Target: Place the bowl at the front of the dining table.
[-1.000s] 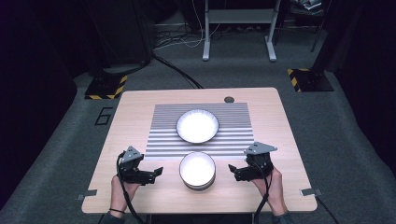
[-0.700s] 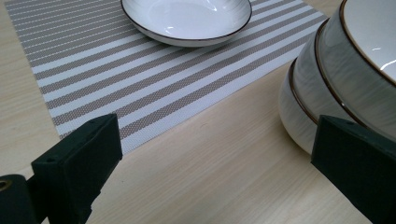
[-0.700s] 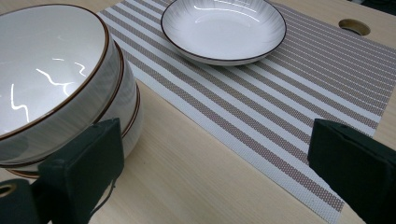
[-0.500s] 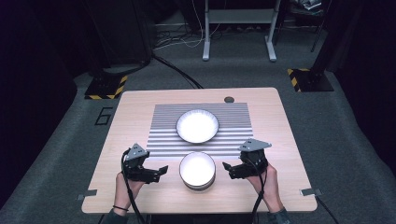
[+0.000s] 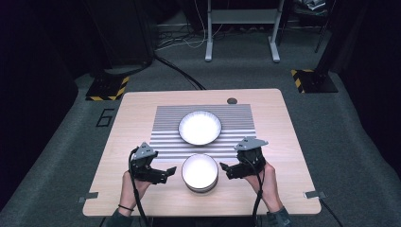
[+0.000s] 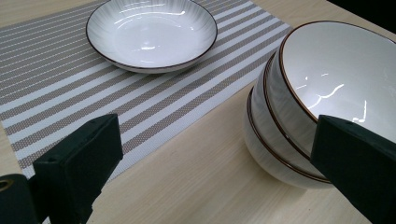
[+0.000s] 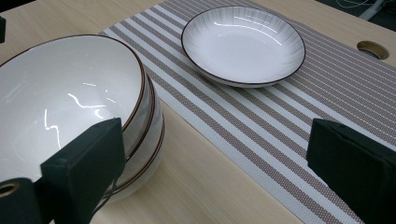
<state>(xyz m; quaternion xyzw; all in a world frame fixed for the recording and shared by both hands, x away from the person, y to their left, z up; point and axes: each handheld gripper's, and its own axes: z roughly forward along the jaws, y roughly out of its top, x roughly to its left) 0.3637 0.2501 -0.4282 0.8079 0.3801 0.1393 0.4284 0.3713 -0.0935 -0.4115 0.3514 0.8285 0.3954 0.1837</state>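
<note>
You're flanking the stacked bowls (image 5: 200,172) at lower centre with the left gripper (image 5: 166,171) and right gripper (image 5: 226,169), jaws spread wide. Glazed, slippery, breakable: pinch the top rim.

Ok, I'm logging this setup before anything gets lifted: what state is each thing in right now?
Stack of bowls: three nested, upright, empty, on bare table beside the mat.
Shallow plate: upright, empty, on the striped placemat.
Left tool: open, left of the stack, holding nothing.
Right tool: open, right of the stack, holding nothing.
</note>
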